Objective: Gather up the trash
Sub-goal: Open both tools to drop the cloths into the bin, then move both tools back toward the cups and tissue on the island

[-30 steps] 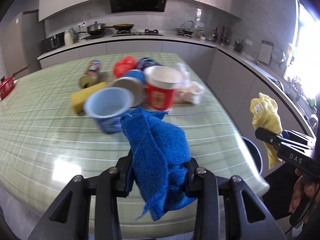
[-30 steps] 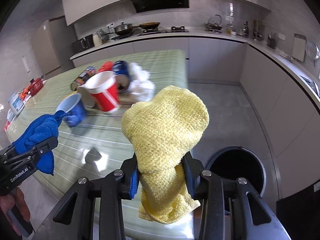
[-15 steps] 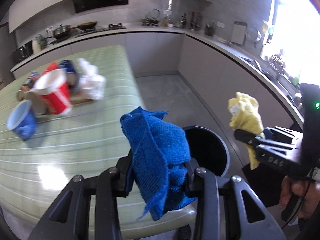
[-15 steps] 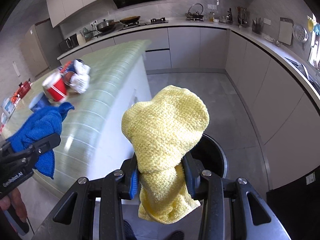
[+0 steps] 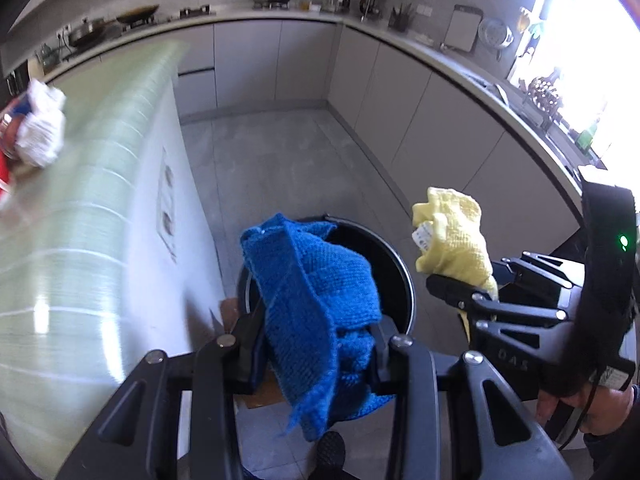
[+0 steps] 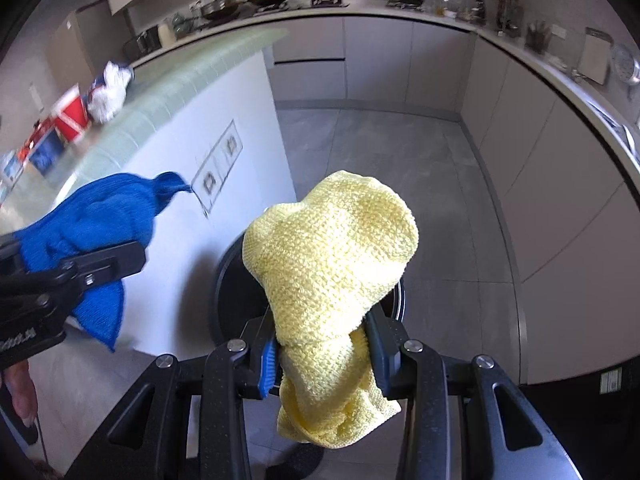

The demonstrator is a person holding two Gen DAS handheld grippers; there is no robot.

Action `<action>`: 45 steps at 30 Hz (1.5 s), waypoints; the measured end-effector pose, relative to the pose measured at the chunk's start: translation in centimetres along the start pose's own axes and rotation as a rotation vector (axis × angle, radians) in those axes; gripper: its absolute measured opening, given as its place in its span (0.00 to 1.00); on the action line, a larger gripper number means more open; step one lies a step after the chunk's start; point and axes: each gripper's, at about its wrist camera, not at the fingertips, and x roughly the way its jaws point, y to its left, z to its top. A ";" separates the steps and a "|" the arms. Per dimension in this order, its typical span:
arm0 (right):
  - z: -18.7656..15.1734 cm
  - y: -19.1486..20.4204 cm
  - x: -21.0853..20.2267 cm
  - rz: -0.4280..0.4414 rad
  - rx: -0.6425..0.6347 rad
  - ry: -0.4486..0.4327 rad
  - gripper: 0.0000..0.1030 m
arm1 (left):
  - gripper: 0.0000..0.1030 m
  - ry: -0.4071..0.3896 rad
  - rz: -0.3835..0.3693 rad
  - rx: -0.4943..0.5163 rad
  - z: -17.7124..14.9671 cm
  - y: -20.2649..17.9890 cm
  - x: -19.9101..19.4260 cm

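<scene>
Left gripper (image 5: 316,344) clenched on blue cloth (image 5: 316,300), bin (image 5: 404,276) mouth directly ahead-below; right gripper (image 6: 322,344) clenched on yellow cloth (image 6: 332,256), bin likewise beneath.

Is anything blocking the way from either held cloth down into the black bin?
Nothing visible does. The blue cloth in the left hand-held gripper and the yellow cloth in the right hand-held gripper hang over the open black bin.
</scene>
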 end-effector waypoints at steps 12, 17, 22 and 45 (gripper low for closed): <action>-1.2 -1.4 9.6 0.096 -0.282 0.119 0.40 | 0.49 0.118 0.005 -0.051 -1.3 0.2 8.7; -1.6 -1.9 11.5 0.064 -0.382 0.123 1.00 | 0.98 0.047 0.099 -0.134 -1.2 1.4 7.7; -1.4 -3.6 11.0 0.028 -0.284 0.079 1.00 | 0.99 0.045 0.100 -0.127 -0.9 0.1 7.1; 0.9 -5.6 -2.1 -0.021 -0.053 -0.065 1.00 | 0.99 -0.069 0.089 -0.087 1.8 -2.4 -2.7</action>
